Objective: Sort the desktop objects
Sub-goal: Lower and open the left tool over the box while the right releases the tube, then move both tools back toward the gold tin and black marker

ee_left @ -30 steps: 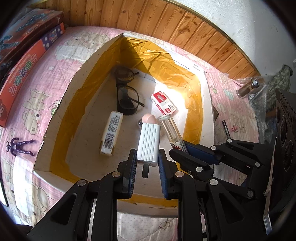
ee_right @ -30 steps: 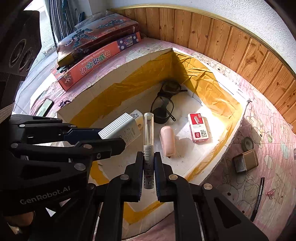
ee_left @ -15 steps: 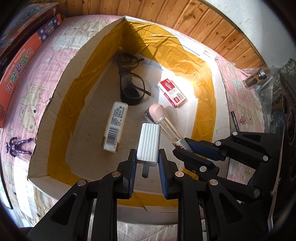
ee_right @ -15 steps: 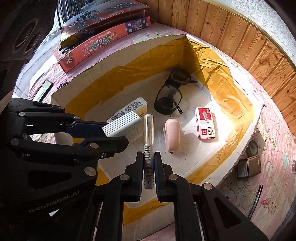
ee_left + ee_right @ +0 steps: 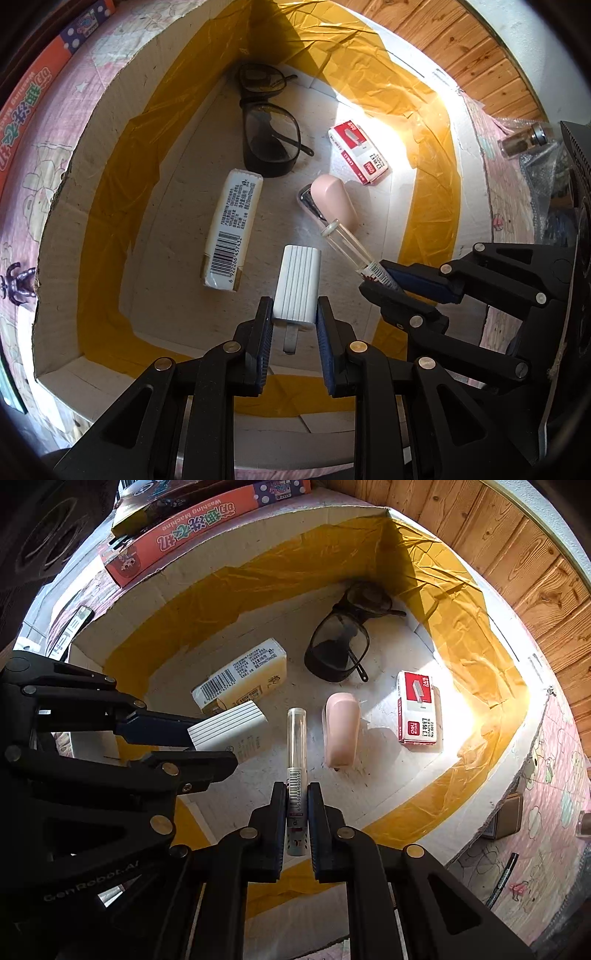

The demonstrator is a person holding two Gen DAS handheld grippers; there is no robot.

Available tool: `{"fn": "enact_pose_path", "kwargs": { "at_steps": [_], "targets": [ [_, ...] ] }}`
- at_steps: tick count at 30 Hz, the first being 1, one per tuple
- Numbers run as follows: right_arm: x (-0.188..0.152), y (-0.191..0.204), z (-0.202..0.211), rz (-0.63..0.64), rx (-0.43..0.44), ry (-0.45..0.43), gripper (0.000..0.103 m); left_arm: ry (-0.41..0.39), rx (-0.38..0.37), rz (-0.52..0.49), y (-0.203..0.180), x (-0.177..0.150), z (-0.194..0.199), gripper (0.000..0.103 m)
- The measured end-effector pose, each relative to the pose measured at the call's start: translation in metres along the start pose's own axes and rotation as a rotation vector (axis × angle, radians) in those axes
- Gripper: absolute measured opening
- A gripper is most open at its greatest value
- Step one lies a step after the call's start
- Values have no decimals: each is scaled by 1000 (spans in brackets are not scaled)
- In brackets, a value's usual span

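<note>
Over the taped cardboard box [image 5: 92,206], both loads lower than a second ago and nearer the floor, so release looks close. Left claw [image 5: 294,314] clamped on the white ribbed charger [image 5: 298,283], long axis pointing down and away, prong end back between the pads. Right claw [image 5: 297,812] clamped on the clear tube [image 5: 296,746], long axis pointing down toward the pink stapler [image 5: 341,734], barcoded end in the grip.
</note>
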State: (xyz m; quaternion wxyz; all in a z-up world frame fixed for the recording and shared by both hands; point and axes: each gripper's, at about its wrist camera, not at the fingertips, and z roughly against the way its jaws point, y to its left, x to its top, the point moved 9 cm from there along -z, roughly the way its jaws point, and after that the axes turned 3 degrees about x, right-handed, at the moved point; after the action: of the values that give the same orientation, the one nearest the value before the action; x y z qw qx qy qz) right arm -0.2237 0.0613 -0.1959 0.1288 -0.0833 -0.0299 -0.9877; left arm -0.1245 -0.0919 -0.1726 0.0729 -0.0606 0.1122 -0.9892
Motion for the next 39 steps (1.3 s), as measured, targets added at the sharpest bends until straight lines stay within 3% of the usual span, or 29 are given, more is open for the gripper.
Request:
{"fn": "enact_pose_path", "kwargs": {
  "at_steps": [5, 10, 15, 20, 24, 29, 39],
  "targets": [
    [0, 1, -3, -1, 7, 15, 13, 18, 25, -7, 2, -3, -1, 25],
    [-3, 2, 1, -11, 3, 4, 15, 6, 55, -14, 5, -4, 6, 36],
    [-6, 3, 12, -16, 4, -15, 17, -9, 67, -20, 5, -7, 19, 37],
    [-8, 2, 28, -20, -7, -37, 28, -34, 80, -38, 1, -15, 37, 37],
    [-5, -3, 48, -41, -16, -88, 29, -92, 121, -72, -4, -19, 61, 37],
    [-2, -10, 71, -61, -32, -146, 39, -145, 146, -102, -12, -23, 87, 37],
    [-5, -12, 100, -62, -45, -216, 40, -176, 164, -143, -33, -36, 108, 37]
  ]
}}
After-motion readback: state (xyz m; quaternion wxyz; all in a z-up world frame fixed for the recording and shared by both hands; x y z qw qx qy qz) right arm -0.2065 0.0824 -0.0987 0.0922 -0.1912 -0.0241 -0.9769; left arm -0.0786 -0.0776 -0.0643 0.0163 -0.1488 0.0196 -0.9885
